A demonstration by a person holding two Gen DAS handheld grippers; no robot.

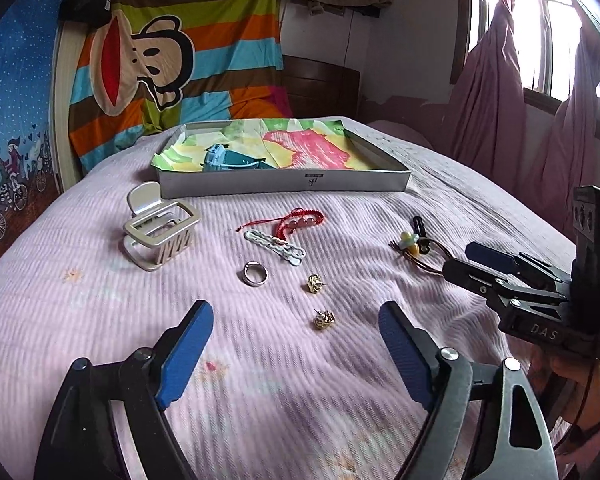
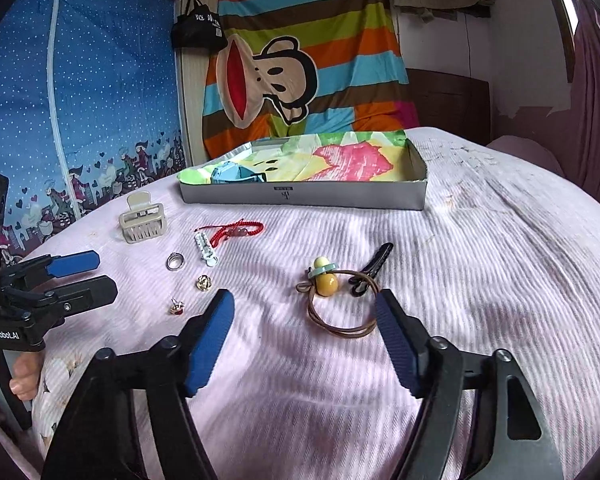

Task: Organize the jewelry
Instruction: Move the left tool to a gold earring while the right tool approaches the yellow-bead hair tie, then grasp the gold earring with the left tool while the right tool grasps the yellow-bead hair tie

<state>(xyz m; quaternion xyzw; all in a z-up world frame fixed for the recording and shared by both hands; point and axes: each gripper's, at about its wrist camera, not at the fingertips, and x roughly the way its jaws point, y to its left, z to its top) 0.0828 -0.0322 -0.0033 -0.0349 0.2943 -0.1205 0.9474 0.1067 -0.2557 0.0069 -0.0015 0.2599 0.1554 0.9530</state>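
Observation:
Jewelry lies on a pink bedspread. In the left wrist view, my open left gripper (image 1: 296, 320) hovers just before a gold earring (image 1: 324, 319); beyond lie a second gold earring (image 1: 314, 282), a silver ring (image 1: 255, 273), a white hair clip (image 1: 275, 247), a red cord bracelet (image 1: 298, 219) and a beige claw clip (image 1: 160, 224). In the right wrist view, my open right gripper (image 2: 305, 312) sits just before a brown hair tie with yellow beads (image 2: 336, 300), next to a black clip (image 2: 370, 268). A grey box (image 2: 304, 196) holds a blue claw clip (image 2: 236, 173).
The box (image 1: 284, 182) is lined with a colourful cloth (image 1: 300, 144) and stands at the far side of the bed. A striped cartoon sheet (image 1: 172, 48) hangs behind, and pink curtains (image 1: 488, 92) hang at the right. The right gripper (image 1: 456, 264) shows at the right edge.

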